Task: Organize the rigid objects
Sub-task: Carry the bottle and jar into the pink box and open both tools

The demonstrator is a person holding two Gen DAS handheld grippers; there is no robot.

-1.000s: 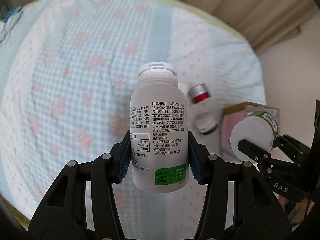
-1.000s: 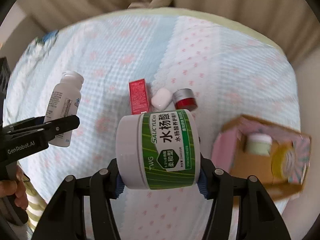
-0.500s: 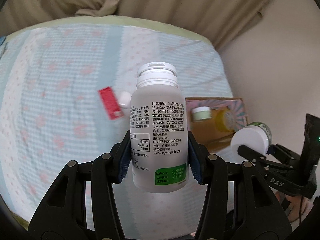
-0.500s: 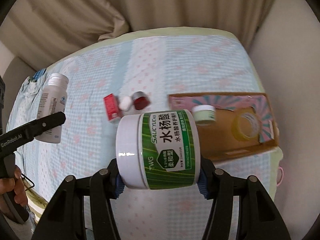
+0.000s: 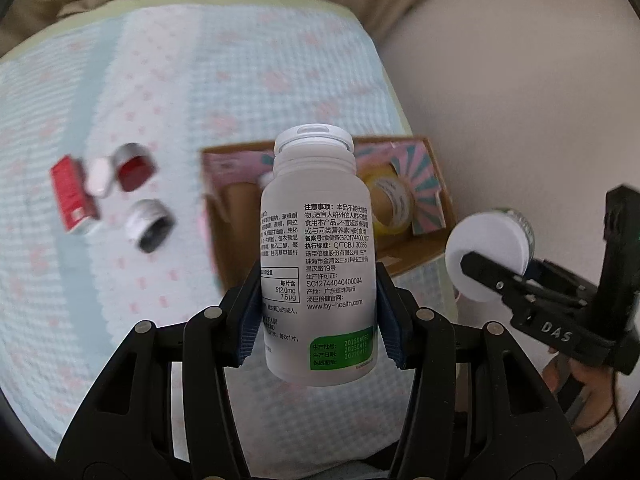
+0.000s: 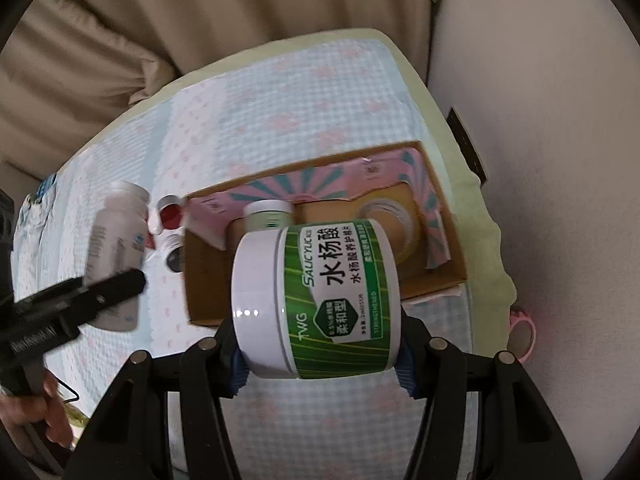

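Tools each pinched something: we held the white supplement bottle (image 5: 318,256) upright in the left tool (image 5: 318,322), the green-labelled cream jar (image 6: 316,304) sideways in the right tool (image 6: 320,360), both above the cardboard box (image 6: 444,276); red packet (image 5: 72,196) at nine o'clock.

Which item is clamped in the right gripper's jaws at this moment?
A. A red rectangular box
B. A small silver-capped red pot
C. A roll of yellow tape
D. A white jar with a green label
D: in the right wrist view the right gripper has its jaws closed on the white jar with a green label, carried on its side above the cardboard box.
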